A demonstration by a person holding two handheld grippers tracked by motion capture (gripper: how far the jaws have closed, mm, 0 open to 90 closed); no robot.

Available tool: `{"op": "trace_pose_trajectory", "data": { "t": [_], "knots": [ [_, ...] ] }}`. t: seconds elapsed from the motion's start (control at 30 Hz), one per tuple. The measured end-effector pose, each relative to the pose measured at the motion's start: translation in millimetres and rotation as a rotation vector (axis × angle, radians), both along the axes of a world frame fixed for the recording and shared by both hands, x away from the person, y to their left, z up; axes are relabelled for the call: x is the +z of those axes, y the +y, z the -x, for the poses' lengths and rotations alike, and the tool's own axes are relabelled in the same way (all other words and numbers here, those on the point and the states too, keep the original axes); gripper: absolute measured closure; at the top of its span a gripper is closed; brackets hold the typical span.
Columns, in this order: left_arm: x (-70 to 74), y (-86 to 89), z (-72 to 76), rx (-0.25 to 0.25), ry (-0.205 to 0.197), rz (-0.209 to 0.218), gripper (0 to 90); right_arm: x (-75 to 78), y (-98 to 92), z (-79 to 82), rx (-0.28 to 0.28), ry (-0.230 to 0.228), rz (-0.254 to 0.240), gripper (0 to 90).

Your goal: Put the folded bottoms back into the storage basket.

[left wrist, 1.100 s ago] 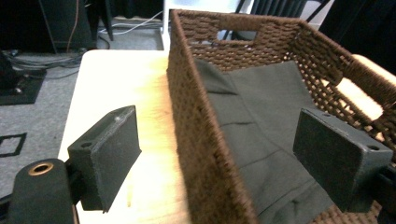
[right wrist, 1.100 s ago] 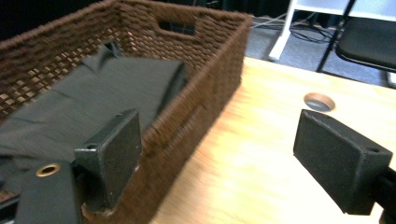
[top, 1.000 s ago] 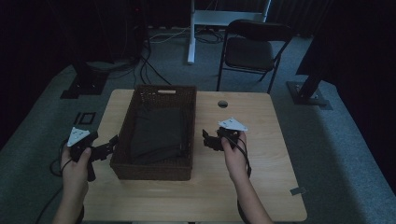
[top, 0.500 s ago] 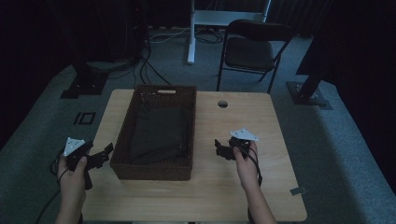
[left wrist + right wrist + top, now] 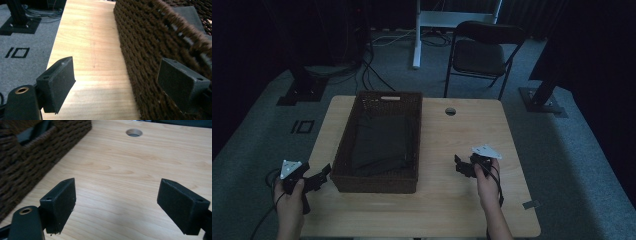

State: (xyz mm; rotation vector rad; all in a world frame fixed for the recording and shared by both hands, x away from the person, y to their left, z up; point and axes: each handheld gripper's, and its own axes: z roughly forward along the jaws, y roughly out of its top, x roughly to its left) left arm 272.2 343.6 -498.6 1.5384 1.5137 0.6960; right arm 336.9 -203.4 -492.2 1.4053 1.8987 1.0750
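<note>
The basket sits on the surface between the two open, empty grippers: just beside the left gripper, well apart from the right gripper. Judged light and fairly stiff, with a coarse, non-slip weave. Grip the rim or the end-wall handle slot. It is dark brown wicker, rectangular, with dark cloth inside.

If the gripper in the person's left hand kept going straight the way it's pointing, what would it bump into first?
Probably the brown woven basket. The left gripper has open, empty jaws, its right jaw already beside the basket wall. The bare table stretches ahead on the other side, so it might only scrape along; depth is unclear.
</note>
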Motion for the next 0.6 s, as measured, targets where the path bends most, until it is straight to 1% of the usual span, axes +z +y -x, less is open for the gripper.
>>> {"op": "trace_pose_trajectory", "data": {
  "t": [0.03, 0.1, 0.13, 0.2, 0.23, 0.27, 0.3, 0.33, 0.37, 0.4, 0.43, 0.47, 0.5, 0.53, 0.6],
  "knots": [
    [0.0, 0.0, 0.0, 0.000, 0.000, 0.000, 15.0, -1.2, -2.8, 0.8, -0.007, 0.000, -0.001, 15.1],
    [-3.1, 0.6, 2.5, 0.009, 0.009, -0.023, 15.0, -2.3, -5.5, 1.6, -0.012, 0.002, -0.002, 15.1],
    [-5.1, 0.6, 3.4, 0.014, 0.009, -0.023, 15.0, -4.8, -10.6, 2.9, -0.022, 0.004, 0.002, 15.1],
    [-10.1, 0.5, 4.7, 0.013, 0.021, -0.022, 15.0, -6.2, -12.7, 3.7, -0.031, 0.004, 0.004, 15.1],
    [-15.7, 0.4, 6.0, 0.012, 0.031, -0.022, 15.0, -9.5, -16.4, 5.4, -0.045, 0.003, 0.015, 15.1],
    [-15.7, 0.4, 6.0, 0.012, 0.031, -0.022, 15.0, -11.2, -18.5, 6.2, -0.052, 0.005, 0.018, 15.1],
    [-20.4, 0.4, 7.5, 0.013, 0.039, -0.021, 15.0, -12.9, -20.9, 6.8, -0.059, 0.005, 0.015, 15.1],
    [-20.4, 0.4, 7.5, 0.013, 0.039, -0.021, 15.0, -14.6, -23.3, 7.5, -0.064, 0.007, 0.013, 15.1],
    [-25.1, 0.4, 9.5, 0.017, 0.048, -0.016, 15.0, -16.3, -25.8, 8.2, -0.068, 0.010, 0.011, 15.1],
    [-25.1, 0.4, 9.5, 0.017, 0.048, -0.016, 15.0, -16.3, -25.8, 8.2, -0.068, 0.010, 0.011, 15.1],
    [-29.5, 0.8, 11.6, 0.020, 0.057, -0.017, 15.0, -19.5, -31.4, 9.8, -0.084, 0.017, 0.011, 15.1],
    [-29.5, 0.8, 11.6, 0.020, 0.057, -0.017, 15.0, -19.5, -31.4, 9.8, -0.084, 0.017, 0.011, 15.1],
    [-31.8, 1.0, 12.6, 0.022, 0.060, -0.009, 15.0, -20.8, -34.4, 10.6, -0.090, 0.021, 0.005, 15.1],
    [-33.8, 1.5, 13.4, 0.021, 0.062, -0.006, 15.0, -23.1, -40.4, 12.2, -0.109, 0.024, 0.004, 15.1],
    [-36.7, 2.9, 14.7, 0.029, 0.070, -0.016, 15.0, -24.2, -43.5, 12.9, -0.118, 0.026, 0.003, 15.1]
  ]
}}
